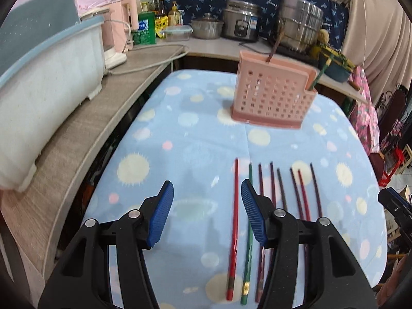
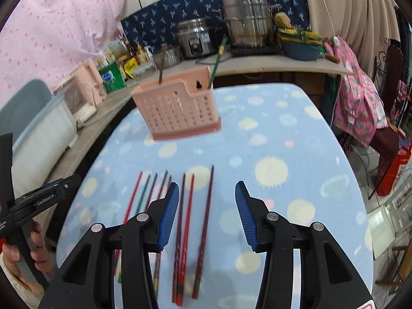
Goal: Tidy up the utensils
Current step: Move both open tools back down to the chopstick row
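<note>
Your left tool (image 1: 207, 212) and right tool (image 2: 207, 215) both gape empty above the chopsticks (image 1: 273, 221) lying on the table (image 1: 180, 134), pink holder (image 1: 273, 97) beyond.

A blue spotted cloth (image 1: 185, 139) is seen spread over the worktop ahead of the hand-held gripper. Further ahead, a rice cooker (image 1: 240, 24) and a steel steamer pot (image 1: 300, 23) are set (against a navy patterned backdrop). To the left, a pale plastic tub (image 1: 43, 82) is placed.
</note>
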Demonstrator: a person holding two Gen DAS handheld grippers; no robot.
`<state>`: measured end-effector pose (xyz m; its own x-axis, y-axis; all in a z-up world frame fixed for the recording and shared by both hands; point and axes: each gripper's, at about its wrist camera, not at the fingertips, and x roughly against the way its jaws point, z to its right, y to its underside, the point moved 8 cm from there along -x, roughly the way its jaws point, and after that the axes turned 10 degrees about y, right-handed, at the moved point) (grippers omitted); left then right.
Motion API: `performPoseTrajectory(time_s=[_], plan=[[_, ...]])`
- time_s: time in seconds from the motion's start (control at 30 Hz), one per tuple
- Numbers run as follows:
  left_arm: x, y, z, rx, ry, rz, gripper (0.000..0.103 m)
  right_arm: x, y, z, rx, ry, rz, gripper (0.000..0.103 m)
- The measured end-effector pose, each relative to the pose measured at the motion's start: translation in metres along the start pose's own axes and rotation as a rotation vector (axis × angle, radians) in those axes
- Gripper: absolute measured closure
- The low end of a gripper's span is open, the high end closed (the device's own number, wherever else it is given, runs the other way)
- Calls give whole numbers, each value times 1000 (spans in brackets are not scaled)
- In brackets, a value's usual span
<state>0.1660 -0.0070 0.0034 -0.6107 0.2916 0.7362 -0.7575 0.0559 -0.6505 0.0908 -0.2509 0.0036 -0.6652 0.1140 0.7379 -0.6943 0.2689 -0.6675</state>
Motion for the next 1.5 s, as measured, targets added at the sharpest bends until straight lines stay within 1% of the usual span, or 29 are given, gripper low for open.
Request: performPoseTrajectory(time_s=[0.13, 0.23, 0.33, 0.47, 1.03, 1.23, 1.3, 1.5], plan=[[-6, 30, -6, 23, -5, -40, 51, -10, 33, 1, 11, 9, -53, 58], [-8, 48, -7, 32, -10, -52, 51, -17, 53, -2, 32, 14, -79, 58], [-10, 61, -7, 28, -20, -66, 51, -22, 69, -5, 51, 18, -97, 59], [-11, 73, -5, 24, -17, -83, 51, -24, 81, -9, 61, 20, -111, 58], [-16, 100, 5, -6, 9, -135, 51, -31, 105, -15, 73, 32, -142, 59], [-18, 105, 4, -3, 11, -152, 51, -33, 107, -17, 79, 36, -143, 63], [-20, 108, 4, -1, 12, -159, 51, -35, 109, -18, 84, 39, -149, 68], [-22, 113, 8, -8, 28, -175, 51, -39, 114, -18, 89, 42, -166, 76]])
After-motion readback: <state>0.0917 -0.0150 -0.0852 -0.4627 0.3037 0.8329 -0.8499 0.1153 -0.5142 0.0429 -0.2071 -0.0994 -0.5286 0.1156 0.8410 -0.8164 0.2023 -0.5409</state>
